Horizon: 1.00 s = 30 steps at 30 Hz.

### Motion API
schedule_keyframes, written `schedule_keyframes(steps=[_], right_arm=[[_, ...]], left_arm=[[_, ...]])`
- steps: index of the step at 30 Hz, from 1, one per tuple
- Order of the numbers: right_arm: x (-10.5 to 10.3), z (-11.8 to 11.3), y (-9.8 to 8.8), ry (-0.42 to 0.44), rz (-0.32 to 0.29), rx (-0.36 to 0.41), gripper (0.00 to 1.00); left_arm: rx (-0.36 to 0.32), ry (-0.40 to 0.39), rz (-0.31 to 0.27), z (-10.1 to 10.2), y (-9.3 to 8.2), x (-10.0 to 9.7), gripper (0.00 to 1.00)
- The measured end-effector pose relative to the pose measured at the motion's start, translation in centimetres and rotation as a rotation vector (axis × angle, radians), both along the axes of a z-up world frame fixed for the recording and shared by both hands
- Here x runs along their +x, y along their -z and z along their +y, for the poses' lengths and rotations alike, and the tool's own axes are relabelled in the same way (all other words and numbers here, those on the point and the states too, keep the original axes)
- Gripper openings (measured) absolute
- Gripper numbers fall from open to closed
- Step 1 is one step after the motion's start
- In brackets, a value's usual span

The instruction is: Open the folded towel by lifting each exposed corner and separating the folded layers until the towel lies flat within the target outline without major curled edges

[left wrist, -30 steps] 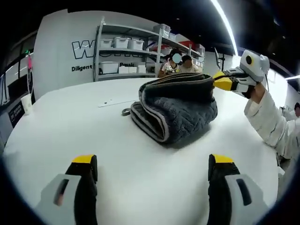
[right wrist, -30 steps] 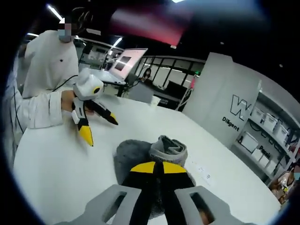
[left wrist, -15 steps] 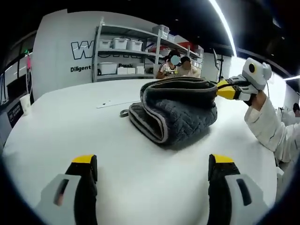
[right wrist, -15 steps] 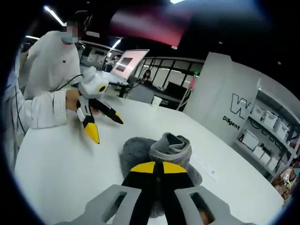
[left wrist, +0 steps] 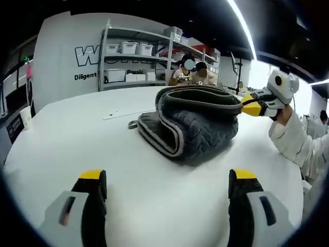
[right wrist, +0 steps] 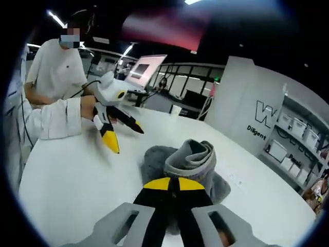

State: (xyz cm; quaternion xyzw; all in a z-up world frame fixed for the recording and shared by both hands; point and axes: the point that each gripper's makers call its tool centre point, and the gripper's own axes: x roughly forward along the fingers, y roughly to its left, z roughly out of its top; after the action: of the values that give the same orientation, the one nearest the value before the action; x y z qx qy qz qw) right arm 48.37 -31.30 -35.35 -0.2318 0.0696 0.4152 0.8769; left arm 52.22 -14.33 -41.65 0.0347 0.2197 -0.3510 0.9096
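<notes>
Grey quilted towel [left wrist: 193, 123] sits on the white bench [left wrist: 77, 139], folded over itself, pale trim along the edges. Top layer is lifted and curled, lower layers resting on the bench surface.

Right gripper [right wrist: 172, 184]: jaws together, clamped on a bunched fold of the towel [right wrist: 193, 159], holding that layer up off the rest. In the left gripper view it comes in from the right [left wrist: 252, 105], yellow tips pinching the raised top edge of the towel, white sleeve [left wrist: 298, 146] behind it.

Left gripper [left wrist: 167, 177]: jaws wide apart, nothing between them, hanging over bare bench, short of the towel's near edge. In the right gripper view it shows to the left of the towel [right wrist: 123, 136], jaws spread, clear of the fabric, held by a hand coming out of a white sleeve.

Background: shelving with white bins [left wrist: 131, 49] against a white wall, two people seated behind the bench near the shelves. Can't make out a target outline on the bench.
</notes>
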Motion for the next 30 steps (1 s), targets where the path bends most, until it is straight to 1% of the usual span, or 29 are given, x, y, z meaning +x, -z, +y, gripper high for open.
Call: schedule_keyframes(steps=[17, 21, 24, 30], right_arm=[[-1.0, 0.2, 0.4, -0.003, 0.006, -0.009, 0.00], [-1.5, 0.4, 0.7, -0.008, 0.011, -0.021, 0.00], [-1.9, 0.5, 0.9, -0.009, 0.003, -0.039, 0.00], [-1.9, 0.5, 1.2, -0.003, 0.005, -0.048, 0.00]], left_arm=[[-0.005, 0.038, -0.005, -0.5, -0.4, -0.6, 0.98], [-0.007, 0.040, -0.006, -0.5, -0.4, -0.6, 0.98], [-0.006, 0.043, -0.006, -0.5, -0.4, -0.7, 0.98], [-0.008, 0.054, -0.009, -0.7, -0.5, -0.9, 0.98]])
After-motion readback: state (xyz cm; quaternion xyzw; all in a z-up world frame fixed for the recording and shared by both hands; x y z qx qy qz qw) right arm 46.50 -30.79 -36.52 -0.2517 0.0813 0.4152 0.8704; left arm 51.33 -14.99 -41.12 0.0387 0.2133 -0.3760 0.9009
